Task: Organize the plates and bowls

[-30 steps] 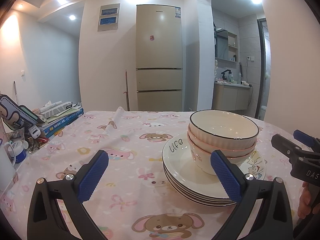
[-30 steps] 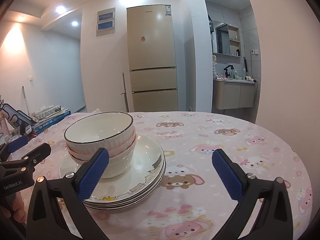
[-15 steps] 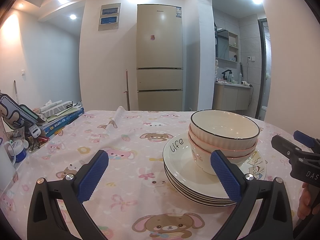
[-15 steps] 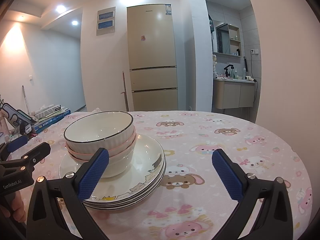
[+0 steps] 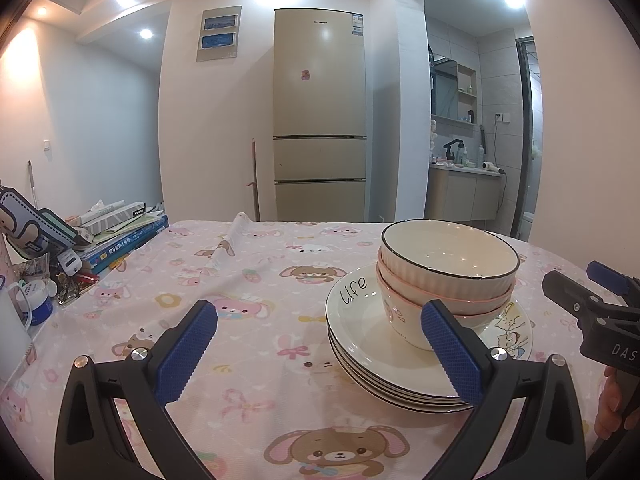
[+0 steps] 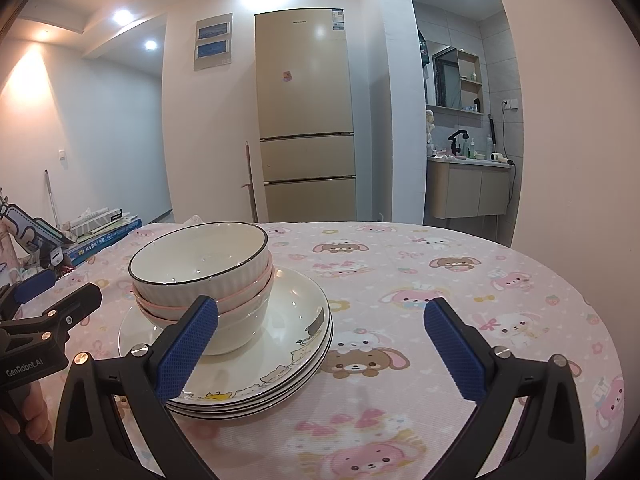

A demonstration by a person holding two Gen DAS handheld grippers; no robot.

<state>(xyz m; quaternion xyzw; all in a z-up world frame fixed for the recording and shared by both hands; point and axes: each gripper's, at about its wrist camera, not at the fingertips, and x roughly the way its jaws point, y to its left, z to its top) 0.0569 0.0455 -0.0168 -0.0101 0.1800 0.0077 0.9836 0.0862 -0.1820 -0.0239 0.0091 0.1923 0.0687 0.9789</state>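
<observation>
Almost nothing has changed over the last second — both views have crept only slightly and the crockery sits where it was. The left gripper (image 5: 318,354) is wide open with nothing between its blue pads, hovering above the tablecloth (image 5: 248,304) just left of the stack of plates (image 5: 372,364). The right gripper (image 6: 320,350) is equally wide and empty, on the stack's right. Three nested bowls (image 6: 204,276) stand on the top plate, between the two grippers — neither touches them.
</observation>
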